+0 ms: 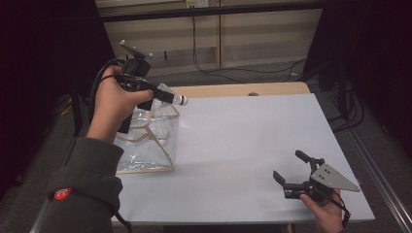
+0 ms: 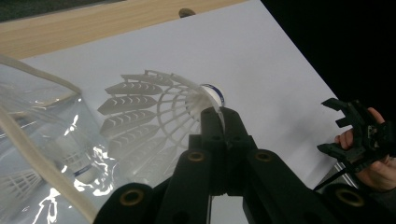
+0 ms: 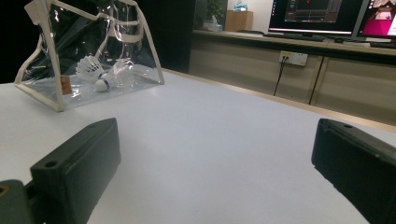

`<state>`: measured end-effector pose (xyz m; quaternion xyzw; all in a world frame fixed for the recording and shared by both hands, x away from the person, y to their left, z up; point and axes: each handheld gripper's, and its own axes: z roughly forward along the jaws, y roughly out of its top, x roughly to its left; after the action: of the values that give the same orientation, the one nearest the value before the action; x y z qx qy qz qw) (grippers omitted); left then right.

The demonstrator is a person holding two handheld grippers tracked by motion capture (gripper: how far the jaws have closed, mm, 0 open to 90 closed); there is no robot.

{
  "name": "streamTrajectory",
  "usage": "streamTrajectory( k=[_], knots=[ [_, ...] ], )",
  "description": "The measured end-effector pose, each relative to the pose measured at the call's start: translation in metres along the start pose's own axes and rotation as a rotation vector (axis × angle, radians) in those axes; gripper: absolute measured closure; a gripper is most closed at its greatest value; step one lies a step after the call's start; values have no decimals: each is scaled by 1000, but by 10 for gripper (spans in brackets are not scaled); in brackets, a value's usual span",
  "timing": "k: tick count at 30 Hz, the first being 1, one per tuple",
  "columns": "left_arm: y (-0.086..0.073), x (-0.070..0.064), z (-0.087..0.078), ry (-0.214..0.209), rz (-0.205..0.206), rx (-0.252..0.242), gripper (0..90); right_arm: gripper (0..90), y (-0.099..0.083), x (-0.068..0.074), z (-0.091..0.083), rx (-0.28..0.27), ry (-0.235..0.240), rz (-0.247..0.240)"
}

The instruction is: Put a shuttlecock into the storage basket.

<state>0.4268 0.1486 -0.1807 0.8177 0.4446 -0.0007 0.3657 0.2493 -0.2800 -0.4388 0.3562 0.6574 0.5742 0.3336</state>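
Here, shuttlecock [image 2: 159,112] between left tool [image 2: 219,114] tips.

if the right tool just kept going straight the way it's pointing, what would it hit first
Probably nothing at first: ahead of the open right tool lies bare white table. Farther along, roughly in line, stands the clear bag with shuttlecocks inside, though depth is hard to judge.

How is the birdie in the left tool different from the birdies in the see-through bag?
The birdie in the left tool is pinched between the shut jaws of the left tool and held in the air beside the bag's top; the birdies in the bag lie loose on the floor of the clear bag. The held one is out in the open; the others sit behind plastic. All are white with slotted skirts.
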Motion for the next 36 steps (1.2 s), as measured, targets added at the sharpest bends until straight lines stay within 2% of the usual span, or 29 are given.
streamTrajectory(
  k=[12, 18, 27, 36],
  knots=[
    [-6, 11, -11, 27, -27, -18, 900, 15, 0, 0, 0, 1, 0, -1],
    [-7, 14, -15, 46, -24, -18, 900, 15, 0, 0, 0, -1, -1, -2],
    [-13, 26, -19, 70, -41, -11, 900, 15, 0, 0, 0, -2, 0, -3],
    [-15, 32, -22, 72, -51, -16, 900, 15, 0, 0, 0, 1, 0, -3]
  ],
)
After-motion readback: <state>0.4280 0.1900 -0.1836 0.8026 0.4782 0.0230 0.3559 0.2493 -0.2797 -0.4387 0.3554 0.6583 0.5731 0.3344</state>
